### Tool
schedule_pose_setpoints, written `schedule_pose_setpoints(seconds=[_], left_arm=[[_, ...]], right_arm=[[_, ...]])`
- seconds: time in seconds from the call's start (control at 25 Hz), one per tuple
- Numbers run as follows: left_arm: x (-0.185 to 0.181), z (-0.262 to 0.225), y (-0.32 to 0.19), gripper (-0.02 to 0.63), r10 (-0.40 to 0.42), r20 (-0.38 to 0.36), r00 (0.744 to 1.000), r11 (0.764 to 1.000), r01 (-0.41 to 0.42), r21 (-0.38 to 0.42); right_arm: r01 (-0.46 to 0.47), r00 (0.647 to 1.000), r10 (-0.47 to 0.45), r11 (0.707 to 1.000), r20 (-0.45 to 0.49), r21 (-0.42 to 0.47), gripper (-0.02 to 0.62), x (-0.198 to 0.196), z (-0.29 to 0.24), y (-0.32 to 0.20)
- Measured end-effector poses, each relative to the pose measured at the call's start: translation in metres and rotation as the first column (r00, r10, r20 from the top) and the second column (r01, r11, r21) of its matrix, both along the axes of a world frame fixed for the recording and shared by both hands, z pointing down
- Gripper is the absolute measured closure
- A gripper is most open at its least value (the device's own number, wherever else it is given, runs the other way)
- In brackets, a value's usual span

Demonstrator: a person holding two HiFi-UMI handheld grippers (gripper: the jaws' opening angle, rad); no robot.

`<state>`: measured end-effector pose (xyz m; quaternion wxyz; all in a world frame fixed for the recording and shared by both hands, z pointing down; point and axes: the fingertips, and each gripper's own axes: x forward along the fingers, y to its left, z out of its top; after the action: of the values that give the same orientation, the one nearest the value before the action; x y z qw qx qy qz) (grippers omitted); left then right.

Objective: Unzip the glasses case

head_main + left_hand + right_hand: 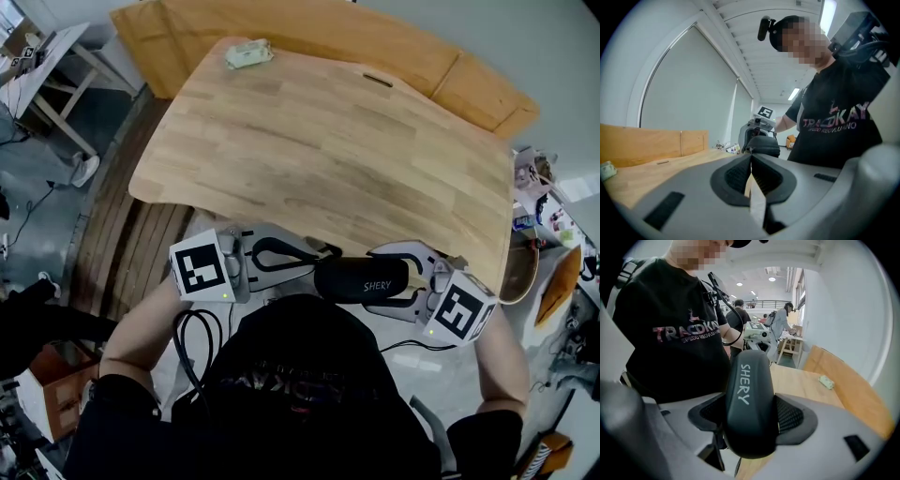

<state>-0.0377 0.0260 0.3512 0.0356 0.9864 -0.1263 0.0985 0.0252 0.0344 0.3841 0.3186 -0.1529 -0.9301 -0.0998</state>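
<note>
Right gripper view: right tongs (750,416) clamp the case (747,380), which we judge stiff, light, slick; left tongs (750,157), pressed together, sit at its end, where we'd pull.

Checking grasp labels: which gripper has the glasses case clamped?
Right gripper: the black SHERY glasses case sits clamped in its jaws. Left gripper has its jaws closed against each other.
</note>
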Motion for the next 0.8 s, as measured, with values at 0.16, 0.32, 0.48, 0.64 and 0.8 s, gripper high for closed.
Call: schedule_pose_setpoints(seconds=[0.16,0.32,0.48,0.64,0.8], left_arm=[[0.0,0.001,0.001,0.595,-0.007,-0.022,1.0,1.0,0.006,-0.012],[-0.005,-0.003,-0.005,0.597,-0.068,-0.081,0.994,0.997,0.066,-0.032],[-0.009,-0.006,-0.015,0.598,-0.148,-0.098,0.984,0.989,0.15,0.013],[-0.016,-0.003,-0.022,0.598,-0.203,-0.069,0.977,0.978,0.205,0.033],[-0.023,0.008,-0.029,0.598,-0.24,-0.022,0.97,0.971,0.24,0.013]], right_arm=[[0.011,1.0,-0.011,1.0,-0.012,-0.008,0.256,-0.001,0.003,0.001],[-0.008,0.999,0.006,0.999,-0.04,-0.032,0.256,-0.001,0.003,-0.004],[-0.056,0.998,0.053,0.995,-0.034,-0.089,0.256,-0.001,0.004,-0.01],[-0.125,0.992,0.128,0.98,0.005,-0.153,0.259,-0.007,0.01,-0.018],[-0.238,0.967,0.254,0.937,0.029,-0.254,0.259,-0.019,0.019,-0.029]])
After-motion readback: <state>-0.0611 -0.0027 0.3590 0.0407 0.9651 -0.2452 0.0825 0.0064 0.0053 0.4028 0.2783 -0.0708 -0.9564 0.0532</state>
